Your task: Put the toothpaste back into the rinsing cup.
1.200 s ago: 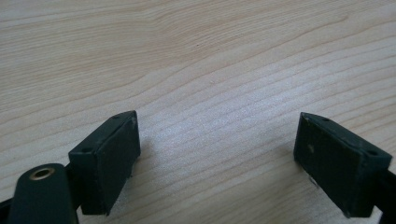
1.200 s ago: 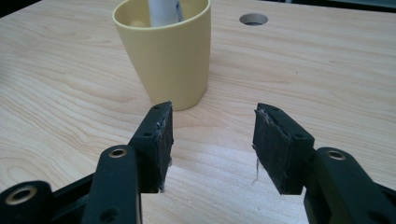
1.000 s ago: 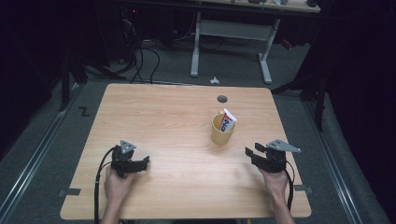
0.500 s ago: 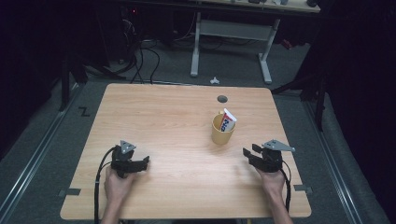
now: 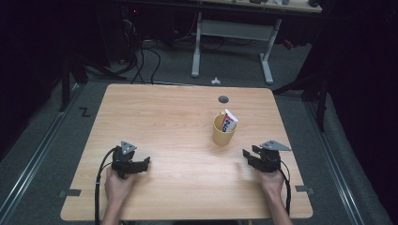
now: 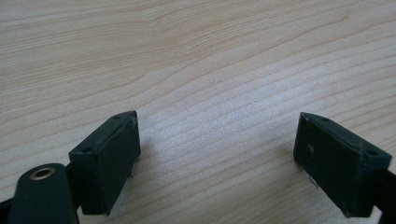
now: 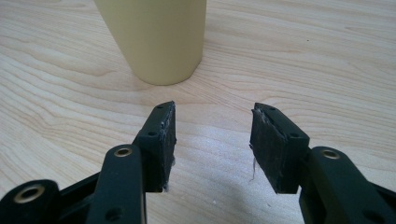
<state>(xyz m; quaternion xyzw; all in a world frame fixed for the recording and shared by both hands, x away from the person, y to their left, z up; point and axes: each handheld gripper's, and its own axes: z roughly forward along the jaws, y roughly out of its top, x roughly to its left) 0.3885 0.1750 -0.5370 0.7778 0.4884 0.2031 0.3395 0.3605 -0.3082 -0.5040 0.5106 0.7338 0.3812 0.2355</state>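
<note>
While both hands rest near the table's (image 5: 155,108) near edge, the left gripper (image 5: 141,163) sits low over bare wood at the near left, its jaws wide apart with nothing between them, well apart from the yellow cup (image 5: 222,131). That cup stands upright right of centre, a toothpaste tube (image 5: 229,121) poking up out of it and leaning right. Nearer to it is the right gripper (image 5: 248,156), jaws partly apart and empty after just narrowing a little. From there the cup lies farther off and to the left, with clear wood between. Beyond the cup is a round cable hole (image 5: 223,99); the right edge lies close by that hand.
</note>
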